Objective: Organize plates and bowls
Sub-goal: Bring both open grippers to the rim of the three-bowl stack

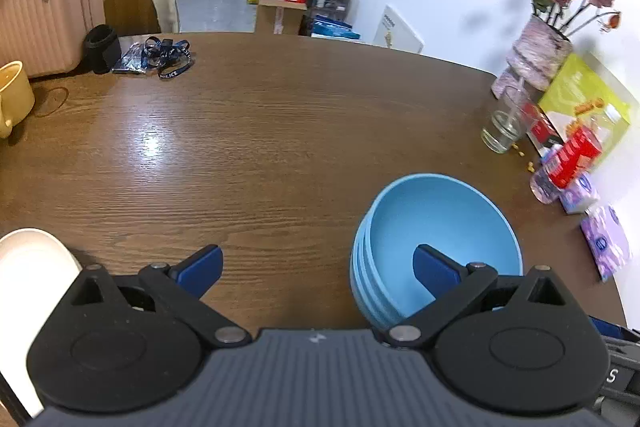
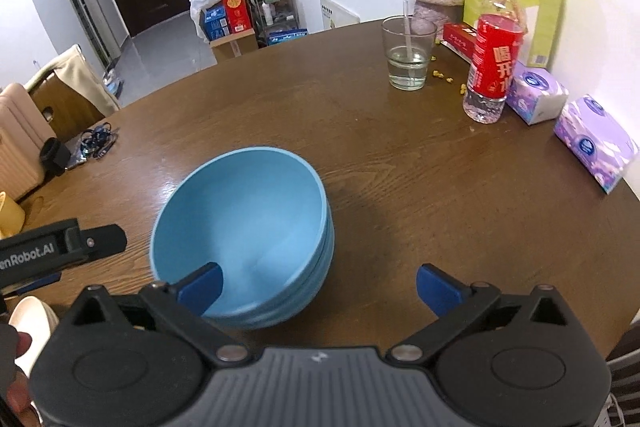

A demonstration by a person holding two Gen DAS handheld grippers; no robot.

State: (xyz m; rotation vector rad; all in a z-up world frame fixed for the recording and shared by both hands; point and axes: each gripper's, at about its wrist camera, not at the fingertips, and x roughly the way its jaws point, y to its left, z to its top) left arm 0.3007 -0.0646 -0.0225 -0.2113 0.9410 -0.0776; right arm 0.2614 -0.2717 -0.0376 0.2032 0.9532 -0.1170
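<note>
Nearest the lens, both tools gape wide, gripping nothing. From the left: a white plate (image 1: 28,259) lies at the near table edge, partly behind the left gripper (image 1: 318,273); then bare wooden table (image 1: 248,147); then the nested stack of blue bowls (image 2: 240,231), upright near the table's front, with the right gripper (image 2: 318,285) straddling its rim; further right, a water glass (image 2: 408,55) and a red-labelled bottle (image 2: 494,55).
</note>
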